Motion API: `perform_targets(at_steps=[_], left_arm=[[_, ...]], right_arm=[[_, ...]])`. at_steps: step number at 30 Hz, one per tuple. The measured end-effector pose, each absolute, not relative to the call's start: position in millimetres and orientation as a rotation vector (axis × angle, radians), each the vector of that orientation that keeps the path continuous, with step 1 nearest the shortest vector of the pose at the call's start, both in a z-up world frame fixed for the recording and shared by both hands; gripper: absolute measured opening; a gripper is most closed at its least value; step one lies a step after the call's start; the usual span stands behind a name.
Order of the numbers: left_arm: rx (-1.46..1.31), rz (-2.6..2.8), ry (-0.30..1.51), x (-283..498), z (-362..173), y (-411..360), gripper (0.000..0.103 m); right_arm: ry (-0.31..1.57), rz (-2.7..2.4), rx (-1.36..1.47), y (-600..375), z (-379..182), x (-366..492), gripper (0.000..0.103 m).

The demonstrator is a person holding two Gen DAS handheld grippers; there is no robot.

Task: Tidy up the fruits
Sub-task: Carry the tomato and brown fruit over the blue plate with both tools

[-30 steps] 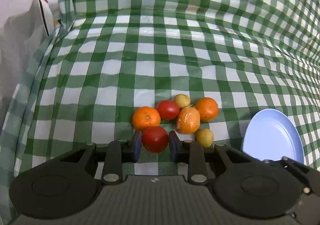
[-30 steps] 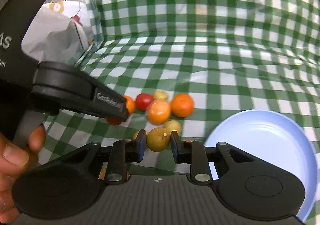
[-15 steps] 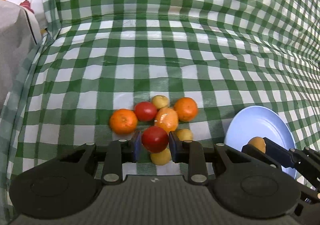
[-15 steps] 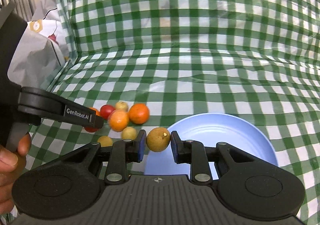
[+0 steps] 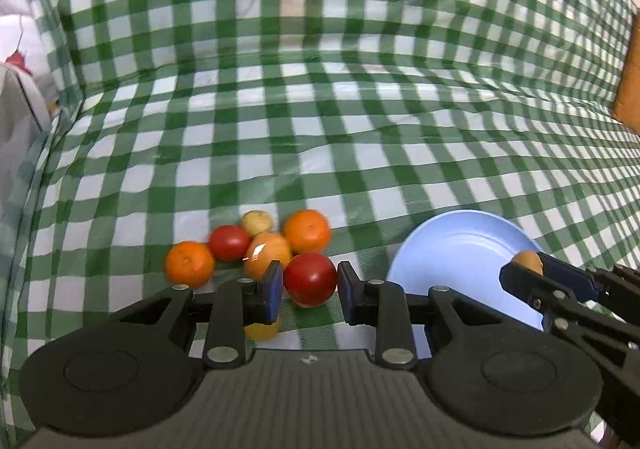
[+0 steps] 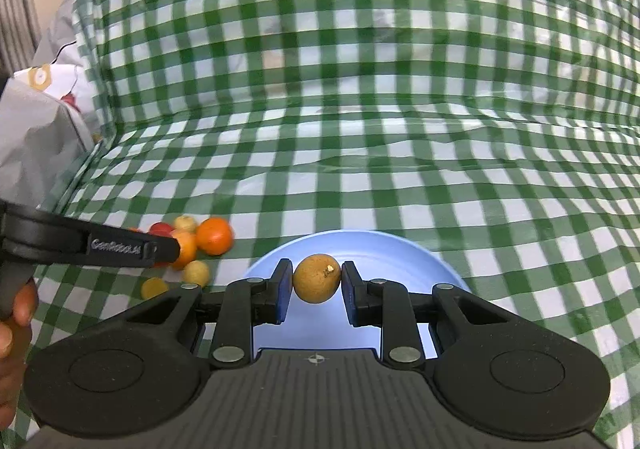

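Carrying fruit plateward — right gripper (image 6: pixel 311 285) pinches a round tan-yellow fruit (image 6: pixel 317 278) over the pale blue plastic plate (image 6: pixel 400 253), ready to drop; left gripper (image 5: pixel 310 287) clamps a shiny red tomato (image 5: pixel 310 279), pile at 10 o'clock.

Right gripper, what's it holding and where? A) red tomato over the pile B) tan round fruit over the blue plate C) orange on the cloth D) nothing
B: the right gripper pinches a tan round fruit above the blue plate.
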State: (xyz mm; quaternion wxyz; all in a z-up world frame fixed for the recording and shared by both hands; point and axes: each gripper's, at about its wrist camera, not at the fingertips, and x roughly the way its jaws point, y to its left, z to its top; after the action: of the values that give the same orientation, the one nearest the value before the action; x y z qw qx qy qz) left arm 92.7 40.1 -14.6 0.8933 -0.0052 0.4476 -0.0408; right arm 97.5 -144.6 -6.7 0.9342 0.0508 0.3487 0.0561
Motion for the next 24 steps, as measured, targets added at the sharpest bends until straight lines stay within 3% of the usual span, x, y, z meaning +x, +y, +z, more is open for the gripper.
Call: perform_targets(at_steps=[24], left_arm=[[0.002,-0.263,0.82,84.3,-1.6,1.3,0.032]], right_arm=[[0.717,0.007,0.128,-173.0,-9.4,82.5,0.028]])
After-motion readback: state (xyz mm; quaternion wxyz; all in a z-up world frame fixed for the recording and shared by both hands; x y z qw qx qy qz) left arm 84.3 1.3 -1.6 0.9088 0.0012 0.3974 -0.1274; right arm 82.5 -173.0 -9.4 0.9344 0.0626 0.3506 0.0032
